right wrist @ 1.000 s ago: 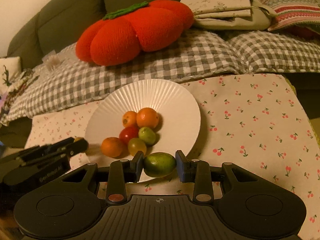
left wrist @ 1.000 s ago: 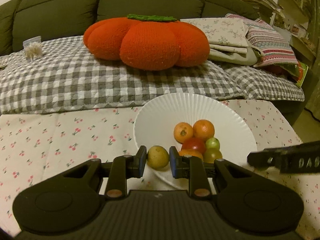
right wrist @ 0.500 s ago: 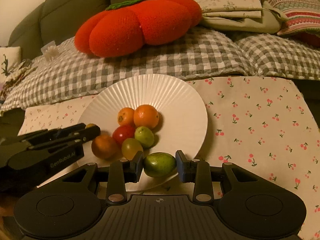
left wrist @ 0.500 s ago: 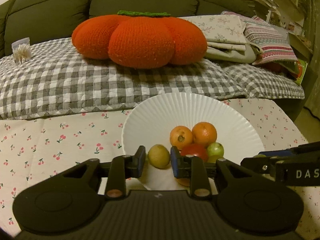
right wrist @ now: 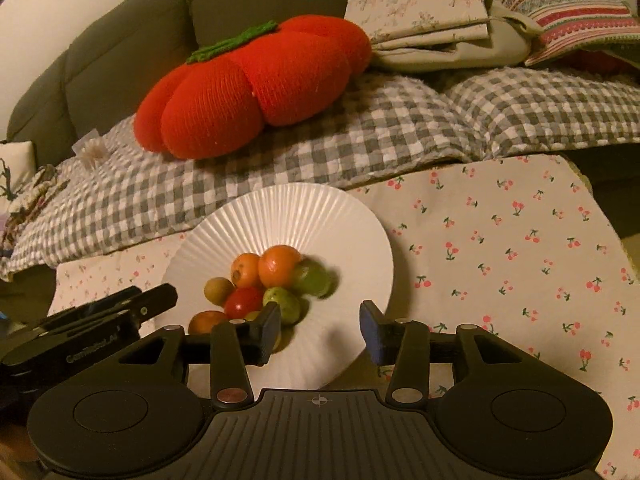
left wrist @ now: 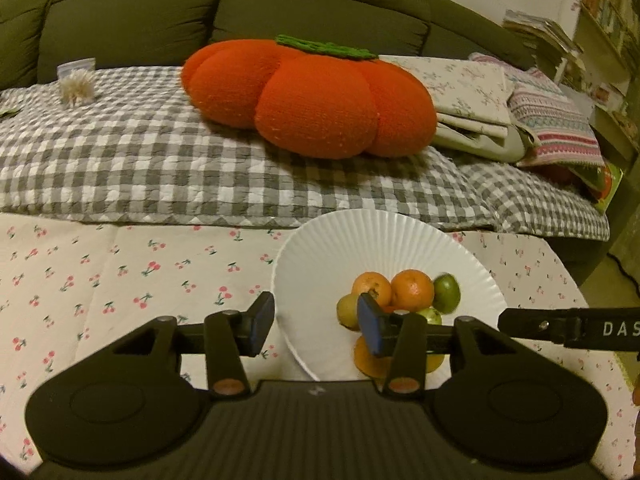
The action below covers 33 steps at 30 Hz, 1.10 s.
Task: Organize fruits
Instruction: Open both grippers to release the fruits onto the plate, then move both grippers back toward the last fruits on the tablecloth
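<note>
Both tools hang over the near edge of the white plate [right wrist: 352, 216], which sits on the cherry-print cloth [right wrist: 520, 248] in front of the checked blanket [right wrist: 320, 132]. The left gripper [left wrist: 316, 322] has its jaws opening and nothing between them; a yellow-green fruit [left wrist: 347, 309] lies on the plate just beyond its right-hand pad. The right gripper [right wrist: 320, 330] is likewise opening, with only bare plate in the gap. A green fruit [right wrist: 316, 278] at the far side of the pile looks smeared, so it is probably rolling, though the blur makes that uncertain. The rest of the fruits are gathered on the plate: two oranges [right wrist: 264, 266] touching at the back, a red fruit [right wrist: 244, 300] in the middle, a small green one [right wrist: 286, 304] beside it, and another orange fruit [right wrist: 206, 322] near the rim. The step in hand appears to be the release. To do it well, each tool should finish spreading before it lifts, then rise clear so a pad does not nudge the pile or send the loose green fruit toward the rim.
</note>
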Motion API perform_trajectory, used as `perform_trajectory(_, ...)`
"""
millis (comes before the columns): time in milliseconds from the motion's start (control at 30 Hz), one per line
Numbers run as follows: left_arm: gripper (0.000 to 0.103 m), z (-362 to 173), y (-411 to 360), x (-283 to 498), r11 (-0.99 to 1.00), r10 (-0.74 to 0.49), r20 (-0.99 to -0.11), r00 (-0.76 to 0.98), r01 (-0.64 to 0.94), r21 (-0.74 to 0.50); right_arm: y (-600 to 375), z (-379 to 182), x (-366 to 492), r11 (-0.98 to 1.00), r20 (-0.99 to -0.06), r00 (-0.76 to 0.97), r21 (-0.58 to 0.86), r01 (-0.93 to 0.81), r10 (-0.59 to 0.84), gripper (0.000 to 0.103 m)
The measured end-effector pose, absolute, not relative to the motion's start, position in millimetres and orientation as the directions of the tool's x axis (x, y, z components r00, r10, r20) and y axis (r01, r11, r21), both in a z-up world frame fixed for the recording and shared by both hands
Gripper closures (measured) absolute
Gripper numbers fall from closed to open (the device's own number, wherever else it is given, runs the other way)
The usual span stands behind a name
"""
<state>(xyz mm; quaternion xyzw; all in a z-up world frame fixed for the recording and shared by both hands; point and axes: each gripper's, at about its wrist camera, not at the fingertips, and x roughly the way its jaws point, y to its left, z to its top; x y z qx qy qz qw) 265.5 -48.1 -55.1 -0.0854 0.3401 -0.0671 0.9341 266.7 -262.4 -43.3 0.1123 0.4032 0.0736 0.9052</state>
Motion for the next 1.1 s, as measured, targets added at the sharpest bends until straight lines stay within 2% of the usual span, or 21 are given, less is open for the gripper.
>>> perform_trajectory(167,0.058,-46,-38,252,0.975,-0.170,-0.624,0.762,0.040,-0.218,-265,-29,260,0.956,-0.698,0.674,0.290,-0.041,0.240,0.060)
perform_trajectory(267,0.058,-42,-33,244,0.977,-0.155,-0.629,0.762,0.024,-0.211,-271,-22,255,0.948,-0.687,0.681,0.316,-0.032,0.252,0.055)
perform_trajectory(433,0.058,-40,-30,229,0.983,-0.131,-0.649,0.749,0.012,-0.185,-275,-15,247,0.942,-0.686,0.680,0.334,-0.020,0.258,0.054)
perform_trajectory(833,0.055,-42,-41,189,0.980,-0.165,-0.697,0.698,0.034,-0.198,-275,-1,211,0.933,-0.674,0.677,0.357,-0.050,0.295,0.049)
perform_trajectory(1100,0.054,-59,-53,164,0.975,-0.192,-0.731,0.655,0.041,-0.220,-278,-1,193,0.940,-0.701,0.652,0.336,-0.055,0.289,0.046)
